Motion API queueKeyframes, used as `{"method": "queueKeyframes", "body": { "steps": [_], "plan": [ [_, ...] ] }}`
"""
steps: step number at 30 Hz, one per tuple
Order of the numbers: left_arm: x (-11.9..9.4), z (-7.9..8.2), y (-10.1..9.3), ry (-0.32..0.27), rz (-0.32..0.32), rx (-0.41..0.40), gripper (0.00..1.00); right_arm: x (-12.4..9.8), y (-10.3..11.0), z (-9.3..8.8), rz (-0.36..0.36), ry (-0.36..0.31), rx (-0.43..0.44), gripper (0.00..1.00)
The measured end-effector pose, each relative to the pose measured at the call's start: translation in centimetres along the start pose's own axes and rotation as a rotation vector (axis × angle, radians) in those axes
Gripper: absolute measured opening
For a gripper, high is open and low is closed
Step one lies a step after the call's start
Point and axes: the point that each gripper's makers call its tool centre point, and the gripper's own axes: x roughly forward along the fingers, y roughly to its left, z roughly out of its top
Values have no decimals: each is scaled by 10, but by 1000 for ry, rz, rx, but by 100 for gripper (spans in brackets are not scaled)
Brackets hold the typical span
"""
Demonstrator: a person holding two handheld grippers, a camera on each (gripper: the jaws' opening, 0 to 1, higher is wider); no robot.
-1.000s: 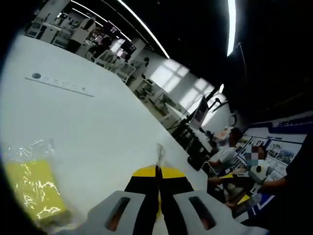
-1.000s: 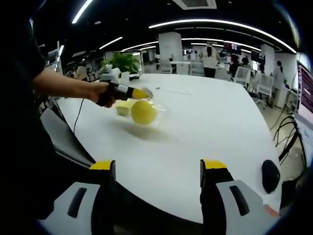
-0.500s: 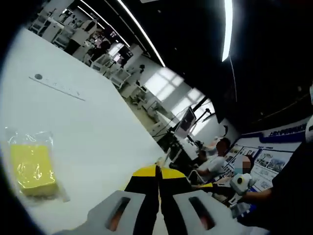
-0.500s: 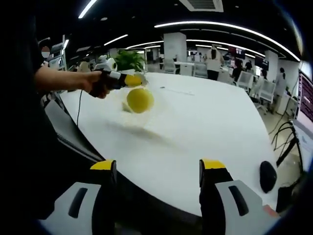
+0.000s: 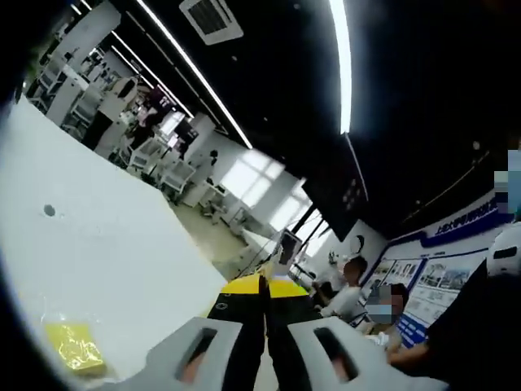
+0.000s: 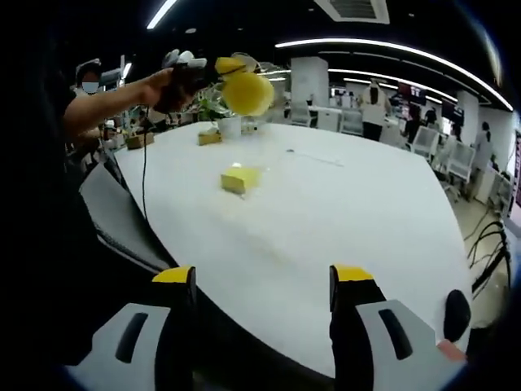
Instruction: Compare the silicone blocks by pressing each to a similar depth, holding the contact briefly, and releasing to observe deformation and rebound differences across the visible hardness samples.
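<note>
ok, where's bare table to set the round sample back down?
Bare room: the wide white table between the yellow block and the right gripper, and right of the block toward the far edge. Crowded: the far left corner, by the plant. The left gripper holds the round sample aloft.

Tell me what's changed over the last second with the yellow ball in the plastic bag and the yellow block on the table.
The left gripper, shut on the clear plastic bag, has lifted the round yellow silicone ball from just above the white table to well over it. The bagged yellow rectangular block stayed on the table. The right gripper stayed open and empty at the near edge.
</note>
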Motion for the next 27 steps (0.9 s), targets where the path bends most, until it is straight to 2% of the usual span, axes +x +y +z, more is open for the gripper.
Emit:
{"method": "queueKeyframes", "body": {
  "steps": [4, 8, 14, 15, 17, 20, 22, 27],
  "plan": [
    [1, 15, -19, -10, -32, 17, 0, 7, 10, 4, 37, -6, -8, 60],
    [0, 18, -32, 1, -48, 44, 0, 12, 17, 8, 70, -8, -15, 58],
    [-3, 19, -48, 8, -87, 32, 0, 21, 23, 22, 100, -53, 52, 59],
    [-3, 19, -49, 8, -85, 30, 0, 23, 24, 27, 109, -68, 61, 59],
    [-3, 18, -54, 23, -92, 36, 0, 27, 29, 52, 146, -155, 56, 59],
    [-3, 16, -60, 36, -95, 47, 0, 29, 31, 84, 176, -222, 61, 65],
    [-2, 17, -64, 34, -101, 50, 0, 28, 30, 109, 196, -293, 68, 68],
    [-1, 17, -73, 40, -123, 49, 0, 29, 22, 131, 213, -331, 101, 68]
  ]
}}
